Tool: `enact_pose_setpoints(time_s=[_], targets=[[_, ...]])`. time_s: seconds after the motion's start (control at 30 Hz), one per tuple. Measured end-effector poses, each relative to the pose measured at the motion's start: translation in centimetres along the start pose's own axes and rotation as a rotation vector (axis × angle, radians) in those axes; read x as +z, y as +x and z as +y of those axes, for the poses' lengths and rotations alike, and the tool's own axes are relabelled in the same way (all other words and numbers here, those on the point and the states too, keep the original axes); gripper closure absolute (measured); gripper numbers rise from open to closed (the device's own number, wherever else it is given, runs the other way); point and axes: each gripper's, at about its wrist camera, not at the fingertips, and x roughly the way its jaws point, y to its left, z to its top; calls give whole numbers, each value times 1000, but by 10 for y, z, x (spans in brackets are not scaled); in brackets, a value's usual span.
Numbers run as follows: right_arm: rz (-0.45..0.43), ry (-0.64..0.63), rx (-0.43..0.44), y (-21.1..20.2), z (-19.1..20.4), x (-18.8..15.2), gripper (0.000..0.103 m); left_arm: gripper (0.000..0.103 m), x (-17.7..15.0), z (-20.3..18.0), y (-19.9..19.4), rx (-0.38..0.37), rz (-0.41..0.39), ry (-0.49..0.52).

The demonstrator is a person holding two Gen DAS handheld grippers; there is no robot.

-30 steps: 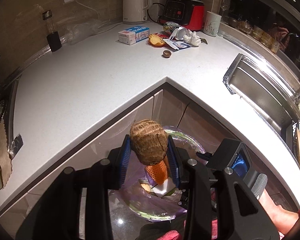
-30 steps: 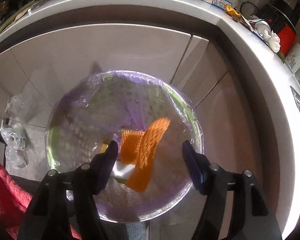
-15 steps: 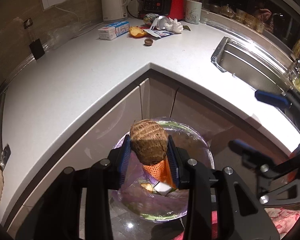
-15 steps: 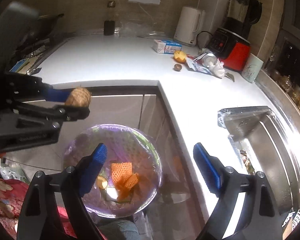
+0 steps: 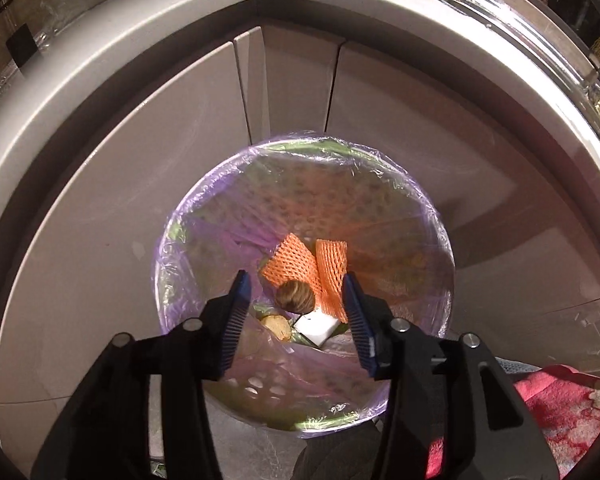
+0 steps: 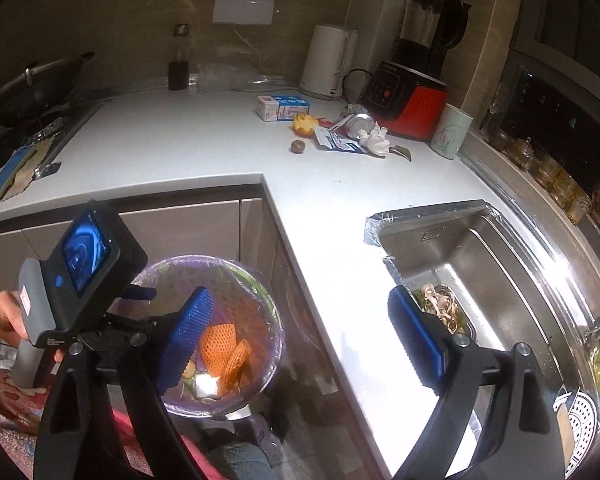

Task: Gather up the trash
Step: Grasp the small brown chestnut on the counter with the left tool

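Observation:
My left gripper (image 5: 296, 312) is open and empty, held over the trash bin (image 5: 420, 208), which has a clear purple liner. A brown round husk (image 5: 295, 297) lies in the bin on orange foam netting (image 5: 292, 260), beside a white block (image 5: 318, 325). My right gripper (image 6: 300, 344) is open and empty, above the counter edge. The bin (image 6: 256, 284) and netting (image 6: 220, 344) show at its lower left. Trash lies at the back of the counter: a milk carton (image 6: 282, 107), orange peel (image 6: 304, 124), a small brown nut (image 6: 298, 147), a wrapper (image 6: 338, 142) and crumpled tissue (image 6: 376, 140).
A white L-shaped counter (image 6: 180, 148) wraps around the bin, with cabinet doors (image 5: 292, 76) behind it. A kettle (image 6: 328, 62), a red blender (image 6: 416, 80) and a cup (image 6: 450, 132) stand at the back. A steel sink (image 6: 500, 264) is at the right, a wok (image 6: 32, 88) at the left.
My left gripper has opened and tilted down over the bin; the brown husk has dropped into it. My right gripper has lifted and turned toward the counter and sink.

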Motion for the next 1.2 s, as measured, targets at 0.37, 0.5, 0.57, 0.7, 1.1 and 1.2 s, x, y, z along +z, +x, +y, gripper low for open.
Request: enact_pose_setpoints(time_s=[0.37,0.5,0.57,0.7,1.1,1.2], targets=[[-39,41,19,-5,-15,17,14,29,36,-4,-42,1,-117,-1],[-80,47,28,-7,-25,35,14,26,68,-2,-68,-16,-191,-16],[-100,48,31,-7,-31,44,14,24,87,-1,-79,-12,-233,-26],[-127,47,36,-1,-46,61,11,23,129,4,-84,21,-277,-32],[-126,69,69,41,-105,90,11,23,231,12,-52,38,-291,-85],[-109,70,75,56,-119,94,11,23,250,15,-36,33,-279,-100]])
